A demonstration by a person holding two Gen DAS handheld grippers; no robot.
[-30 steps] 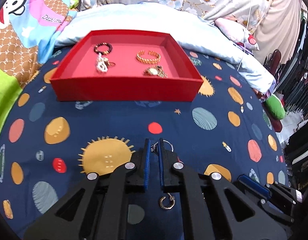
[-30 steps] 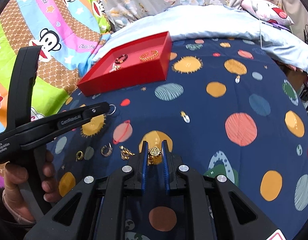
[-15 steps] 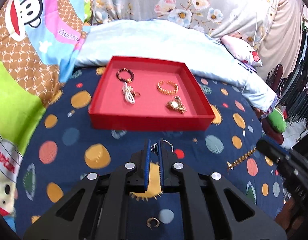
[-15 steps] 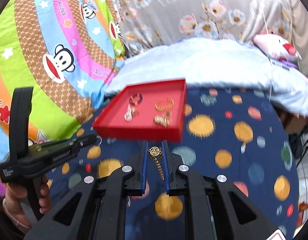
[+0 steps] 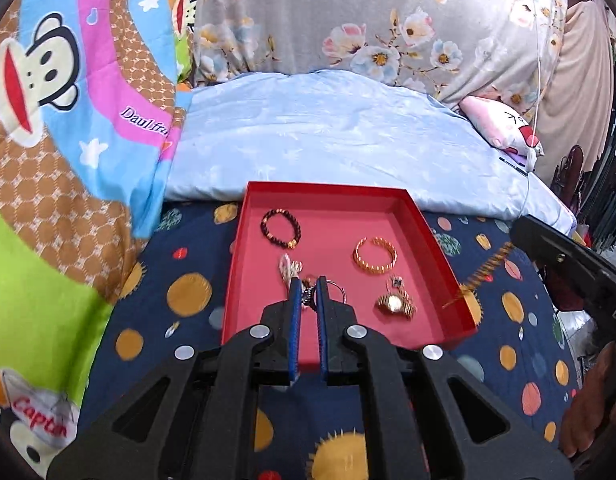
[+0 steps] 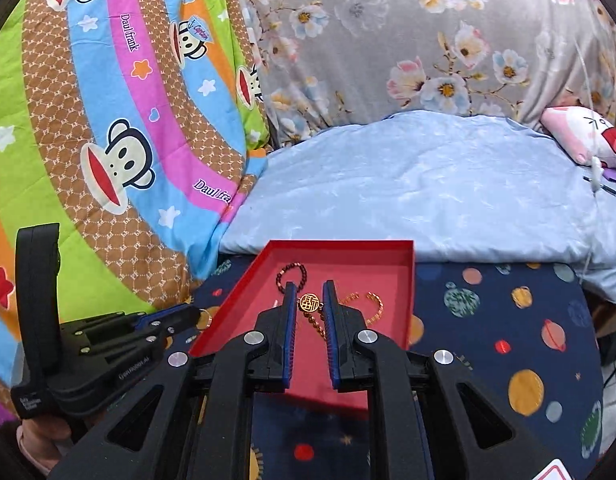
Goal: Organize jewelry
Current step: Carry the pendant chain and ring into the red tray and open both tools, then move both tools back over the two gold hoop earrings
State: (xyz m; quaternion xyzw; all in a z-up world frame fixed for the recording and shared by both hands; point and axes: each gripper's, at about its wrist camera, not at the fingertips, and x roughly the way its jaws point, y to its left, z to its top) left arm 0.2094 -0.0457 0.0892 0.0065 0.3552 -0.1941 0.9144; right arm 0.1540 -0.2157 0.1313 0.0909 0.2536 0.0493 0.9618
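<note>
A red tray [image 5: 439, 264] lies on the planet-print blanket. It holds a dark bead bracelet [image 5: 280, 228], a gold bangle [image 5: 375, 255], a gold watch [image 5: 395, 304] and a pale silver piece [image 5: 288, 268]. My left gripper [image 5: 308, 286] hovers over the tray's near part, shut on a small silver hoop piece [image 5: 335, 289]. My right gripper [image 6: 309, 292] is shut on a round gold pendant [image 6: 309, 302], whose chain [image 6: 317, 325] hangs below it, above the tray [image 6: 407, 280]. The same chain [image 5: 483, 272] dangles at the tray's right edge in the left wrist view.
A pale blue quilt [image 5: 347, 136] is bunched behind the tray, with a cartoon monkey blanket [image 5: 68, 100] to the left and a floral cloth [image 6: 427, 40] at the back. A pink plush toy [image 6: 583, 136] lies far right. A hand [image 6: 40, 440] holds the left gripper [image 6: 108, 344].
Both grippers have risen off the blanket and moved forward over the red tray, each carrying its piece. The loose rings on the blanket have dropped out of view.
</note>
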